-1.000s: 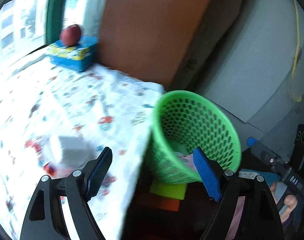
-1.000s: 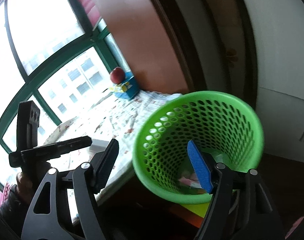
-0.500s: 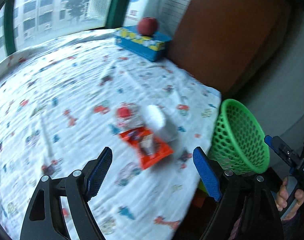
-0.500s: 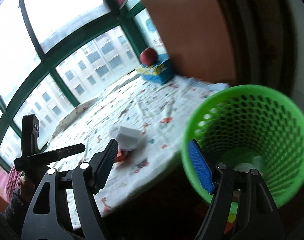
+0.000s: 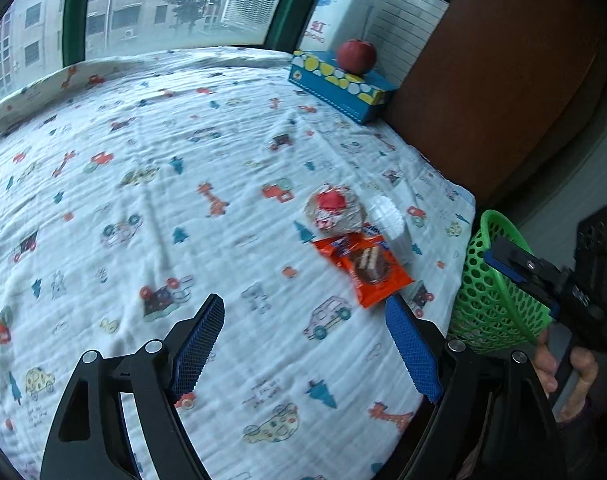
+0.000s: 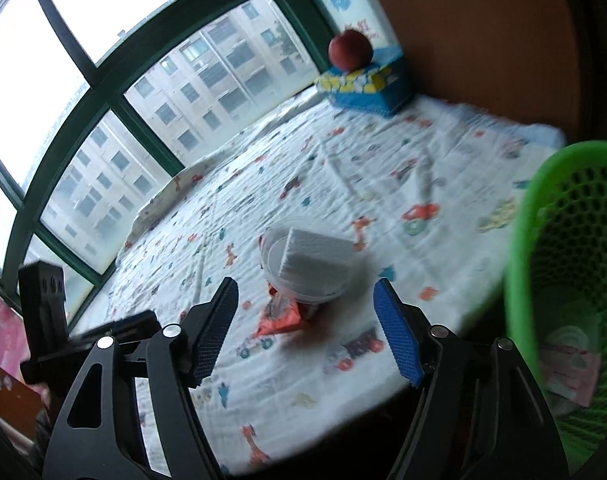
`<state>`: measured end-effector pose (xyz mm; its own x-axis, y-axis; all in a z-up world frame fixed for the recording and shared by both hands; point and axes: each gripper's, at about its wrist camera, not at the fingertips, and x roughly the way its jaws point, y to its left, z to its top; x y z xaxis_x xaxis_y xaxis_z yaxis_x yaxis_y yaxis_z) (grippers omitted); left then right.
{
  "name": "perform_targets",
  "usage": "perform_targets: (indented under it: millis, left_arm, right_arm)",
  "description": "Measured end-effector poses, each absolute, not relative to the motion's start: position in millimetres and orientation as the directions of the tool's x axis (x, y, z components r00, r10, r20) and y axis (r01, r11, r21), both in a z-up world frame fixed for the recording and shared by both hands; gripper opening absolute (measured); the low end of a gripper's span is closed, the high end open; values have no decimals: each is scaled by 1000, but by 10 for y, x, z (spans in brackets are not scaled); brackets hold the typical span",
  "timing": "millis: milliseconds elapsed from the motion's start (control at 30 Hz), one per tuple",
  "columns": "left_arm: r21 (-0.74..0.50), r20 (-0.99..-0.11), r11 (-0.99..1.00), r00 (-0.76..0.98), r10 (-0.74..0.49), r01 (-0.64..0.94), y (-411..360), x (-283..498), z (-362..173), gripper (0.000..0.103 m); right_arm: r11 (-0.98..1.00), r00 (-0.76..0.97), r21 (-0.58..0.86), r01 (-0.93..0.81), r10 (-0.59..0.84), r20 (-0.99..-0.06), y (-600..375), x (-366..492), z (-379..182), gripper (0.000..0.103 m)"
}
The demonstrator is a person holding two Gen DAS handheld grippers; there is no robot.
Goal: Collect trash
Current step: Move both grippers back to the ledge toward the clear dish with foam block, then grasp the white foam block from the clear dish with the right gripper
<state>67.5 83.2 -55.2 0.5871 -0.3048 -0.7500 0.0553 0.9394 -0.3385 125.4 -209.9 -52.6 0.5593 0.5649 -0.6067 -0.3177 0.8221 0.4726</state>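
Note:
Three bits of trash lie together near the right edge of the patterned cloth point(image 5: 151, 184): an orange snack wrapper point(image 5: 367, 266), a crumpled silver and red wrapper point(image 5: 334, 208) and a white paper cup point(image 5: 391, 222) on its side. A green mesh basket point(image 5: 491, 300) stands just off that edge, with some trash in its bottom point(image 6: 567, 364). My left gripper point(image 5: 305, 344) hovers open above the cloth, short of the trash. My right gripper point(image 6: 306, 324) faces the white cup point(image 6: 307, 264) and orange wrapper point(image 6: 281, 316); its jaws are closing with nothing between them.
A blue and yellow box point(image 5: 339, 84) with a red apple point(image 5: 356, 56) on top sits at the far corner by a brown panel point(image 5: 483, 92). Windows point(image 6: 103, 80) run behind the cloth. A person's hand point(image 5: 563, 376) holds the right gripper by the basket.
Both views swung away from the basket toward the cloth. The trash pile came into view ahead of both grippers. The basket slid to the right edge.

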Motion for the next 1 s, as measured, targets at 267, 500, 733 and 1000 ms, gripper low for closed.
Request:
perform_targets:
  millis: [267,500,733,1000]
  left_arm:
    - [-345,-758,938,584,-291,19,985,622,-639,80]
    - [-355,-768,935,570,-293,2,1047,640,-710,80]
    - [-358,-775,934,558,-298,1,1035,675,-761,80]
    - [-368,-781,930,544,-306,-6,1047,685,-820,80]
  right_arm:
    - [810,512,500,-307,584,-631,-1882,1571,-755,67]
    - [808,499,511,-294,586,-639,-1804,1673,-891,67]
    - [810,498,522,-269,581,-644,-1811,1756,-990,72]
    - [816,490,511,-269,573,-657,-1755,1827,-1036,72]
